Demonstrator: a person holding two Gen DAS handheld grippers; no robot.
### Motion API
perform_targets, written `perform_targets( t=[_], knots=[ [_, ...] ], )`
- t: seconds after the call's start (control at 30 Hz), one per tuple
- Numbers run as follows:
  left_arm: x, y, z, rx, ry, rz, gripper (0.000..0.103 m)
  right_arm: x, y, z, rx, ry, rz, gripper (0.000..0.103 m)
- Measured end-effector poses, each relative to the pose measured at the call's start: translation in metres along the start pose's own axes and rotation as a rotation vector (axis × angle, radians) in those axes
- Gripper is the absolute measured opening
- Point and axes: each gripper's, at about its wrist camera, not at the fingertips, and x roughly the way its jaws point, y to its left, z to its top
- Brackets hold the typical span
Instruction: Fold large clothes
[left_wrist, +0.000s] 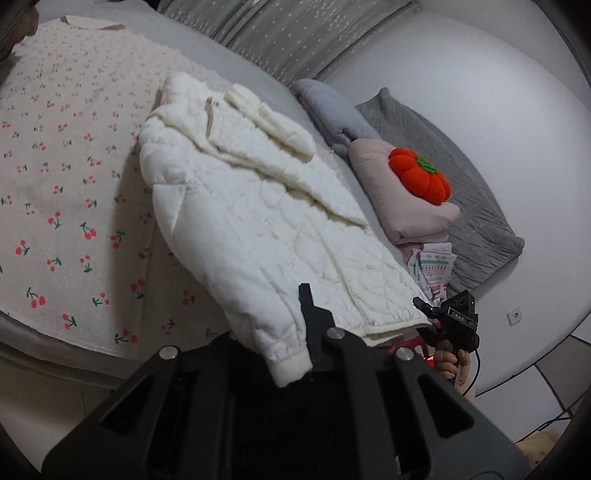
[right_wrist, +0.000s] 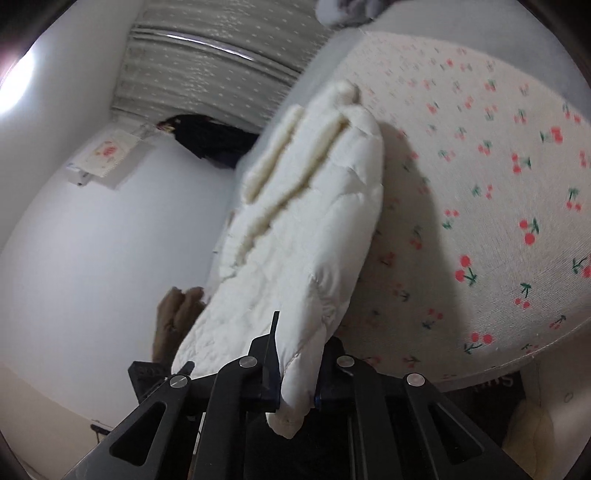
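Jacket (left_wrist: 258, 206) on cherry-print bedspread (left_wrist: 55, 184), hem corners clamped in left tool (left_wrist: 314, 354) and right tool (right_wrist: 295, 384): lift both level, carry hem toward collar, keeping edges aligned.

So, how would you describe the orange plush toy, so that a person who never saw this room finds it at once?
Start at the bed with the cherry-print cover, where the white quilted jacket lies. Beyond the jacket, toward the wall, a pale pink folded blanket rests on a grey quilted pillow. The pumpkin-shaped plush sits on that blanket: the only bright orange thing, with a green stem.
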Motion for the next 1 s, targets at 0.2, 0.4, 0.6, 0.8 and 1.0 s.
perform_targets(
  t=[0.2, 0.4, 0.6, 0.8, 1.0],
  knots=[
    [-0.048, -0.029, -0.001, 0.045, -0.115, -0.085, 0.012, -0.049, 0.042, -0.005, -0.125, -0.077, 0.050, 0.010],
    [-0.077, -0.056, 0.014, 0.121, -0.223, -0.133, 0.012, -0.069, 0.095, 0.003, -0.263, -0.171, 0.058, 0.010],
    [-0.066, -0.071, 0.079, 0.156, -0.342, -0.130, 0.012, -0.050, 0.128, 0.050, -0.328, -0.290, 0.072, 0.010],
    [-0.013, -0.067, 0.160, 0.089, -0.433, -0.061, 0.012, 0.004, 0.139, 0.126, -0.317, -0.396, 0.017, 0.011],
    [0.073, -0.027, 0.233, -0.005, -0.433, 0.074, 0.013, 0.078, 0.129, 0.193, -0.298, -0.424, -0.087, 0.011]
  ],
)
